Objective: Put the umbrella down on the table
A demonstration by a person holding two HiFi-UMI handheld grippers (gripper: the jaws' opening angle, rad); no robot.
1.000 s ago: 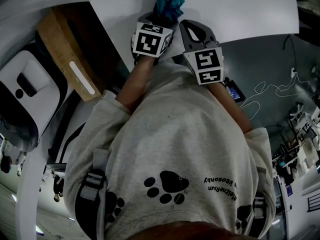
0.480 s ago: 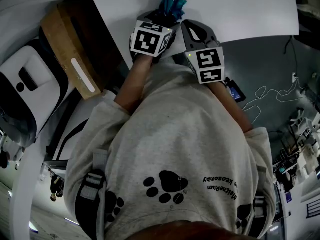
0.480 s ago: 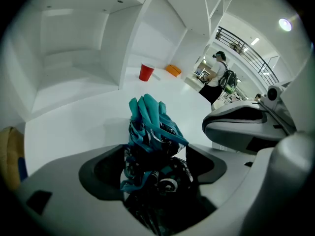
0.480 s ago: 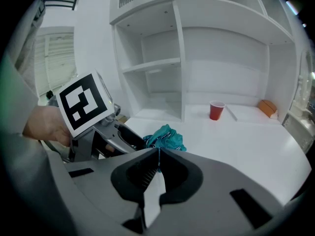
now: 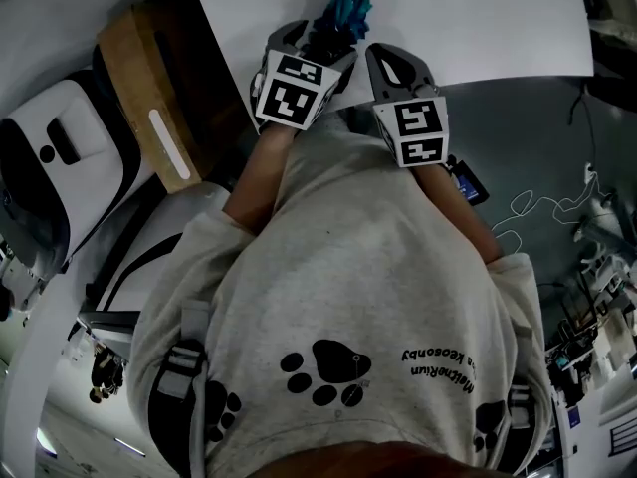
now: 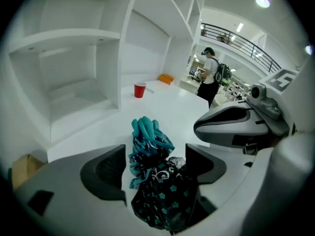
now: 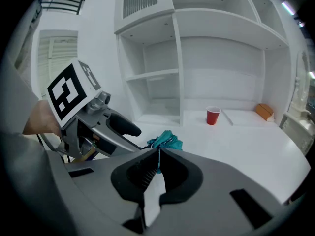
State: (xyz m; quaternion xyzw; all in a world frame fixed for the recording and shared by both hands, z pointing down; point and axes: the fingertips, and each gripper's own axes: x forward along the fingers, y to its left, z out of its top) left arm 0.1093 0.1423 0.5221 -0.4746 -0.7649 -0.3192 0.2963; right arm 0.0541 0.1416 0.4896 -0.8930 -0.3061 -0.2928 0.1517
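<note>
Left gripper view: umbrella (image 6: 153,181) between left gripper (image 6: 155,152) jaws, just parted.

Folded teal-and-black umbrella (image 6: 147,146) flat on white table (image 6: 170,104)

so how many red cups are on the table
1. The red cup stands upright at the far side of the white table, close to the shelf unit and left of an orange block. Parts of the table are hidden, so another could be out of sight.
</note>
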